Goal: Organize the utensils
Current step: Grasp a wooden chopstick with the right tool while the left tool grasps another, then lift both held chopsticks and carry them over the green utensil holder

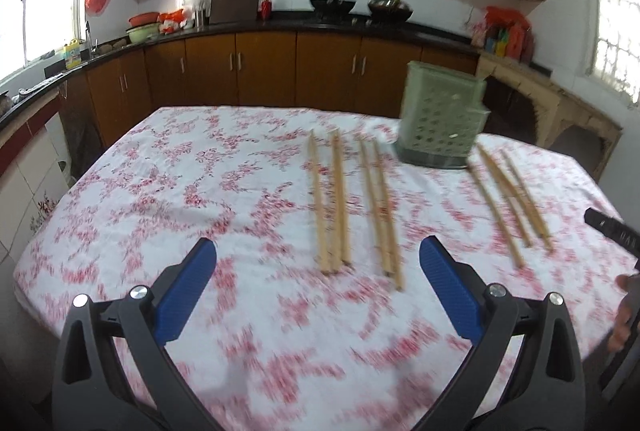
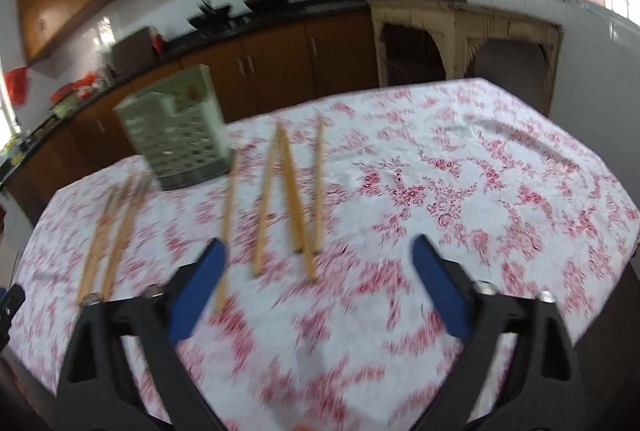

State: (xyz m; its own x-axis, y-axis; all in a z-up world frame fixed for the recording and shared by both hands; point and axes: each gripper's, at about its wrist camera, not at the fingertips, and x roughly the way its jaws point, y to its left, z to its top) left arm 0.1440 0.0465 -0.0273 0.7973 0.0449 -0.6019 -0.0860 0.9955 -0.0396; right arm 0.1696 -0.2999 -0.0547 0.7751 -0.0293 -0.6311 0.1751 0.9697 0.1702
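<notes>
Several wooden chopsticks lie on the flowered tablecloth. In the left wrist view one group (image 1: 336,203) lies ahead of my left gripper (image 1: 318,255), and another group (image 1: 508,199) lies to the right. A green perforated utensil holder (image 1: 442,119) stands upright behind them. My left gripper is open and empty above the cloth. In the right wrist view my right gripper (image 2: 318,251) is open and empty, just short of the near ends of a chopstick group (image 2: 288,199). More chopsticks (image 2: 114,227) lie at the left, and the holder (image 2: 180,135) stands behind.
The table (image 1: 160,171) is covered with a white cloth with red flowers. Kitchen cabinets and a dark counter (image 1: 280,27) run behind it. The other gripper's black body (image 1: 612,231) shows at the right edge of the left wrist view.
</notes>
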